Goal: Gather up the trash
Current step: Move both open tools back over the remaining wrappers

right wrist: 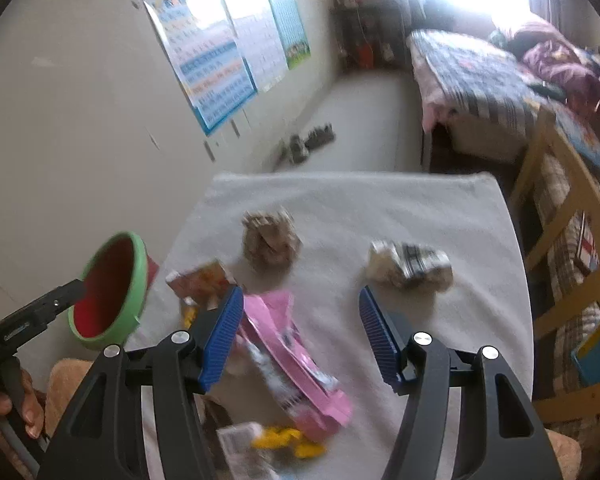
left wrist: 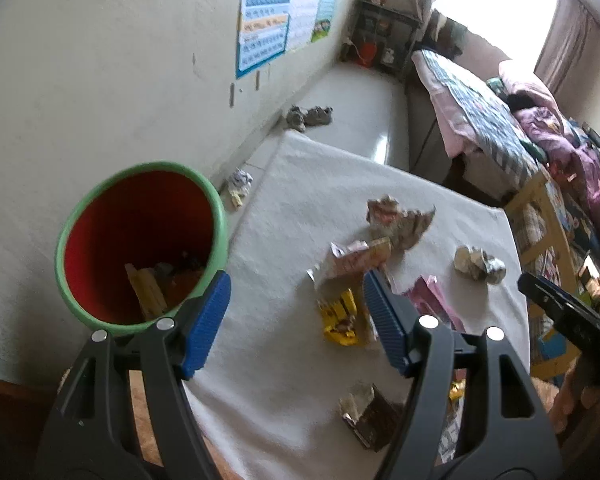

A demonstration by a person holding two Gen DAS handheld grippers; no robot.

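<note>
White-covered worktop [left wrist: 284, 216] strewn with trash. Red bin [left wrist: 140, 248] with green rim at its left edge, wrappers inside. Left gripper [left wrist: 296, 320] held apart, empty, above yellow wrapper [left wrist: 340, 320]. Right gripper [right wrist: 300, 340] spread apart over pink wrapper [right wrist: 296, 364], not pressing it.

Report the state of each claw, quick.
Left claw: open, holding nothing; the green-rimmed bin sits beside its left finger.
Right claw: open, holding nothing; the pink wrapper lies on the white towel below it.
</note>
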